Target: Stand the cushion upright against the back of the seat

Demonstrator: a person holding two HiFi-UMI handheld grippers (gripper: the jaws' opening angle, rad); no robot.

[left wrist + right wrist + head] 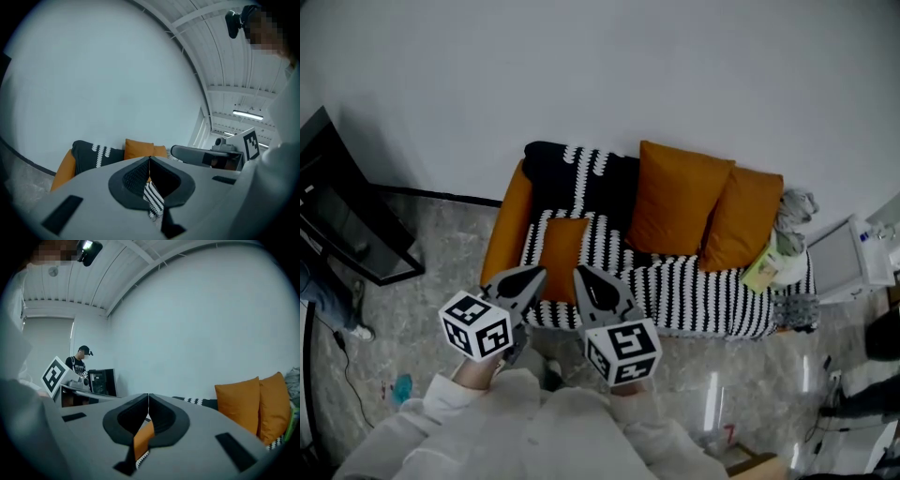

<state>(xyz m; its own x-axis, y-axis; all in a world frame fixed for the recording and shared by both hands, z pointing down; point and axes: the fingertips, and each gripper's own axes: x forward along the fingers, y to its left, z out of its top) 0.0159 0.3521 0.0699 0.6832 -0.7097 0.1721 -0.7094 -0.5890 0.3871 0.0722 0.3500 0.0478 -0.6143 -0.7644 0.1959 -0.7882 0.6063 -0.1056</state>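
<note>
Orange cushion (562,246) | lies flat on striped seat (694,292) | long axis front-to-back

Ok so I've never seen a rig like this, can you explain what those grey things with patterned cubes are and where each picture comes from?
They are hand-held grippers: a person holds the left gripper and the right gripper, both shut and empty. The head view looks down from a camera on the person's head; each gripper view looks along that gripper's jaws. On the striped sofa a small orange cushion lies flat on the seat; two larger cushions stand against the back.
</note>
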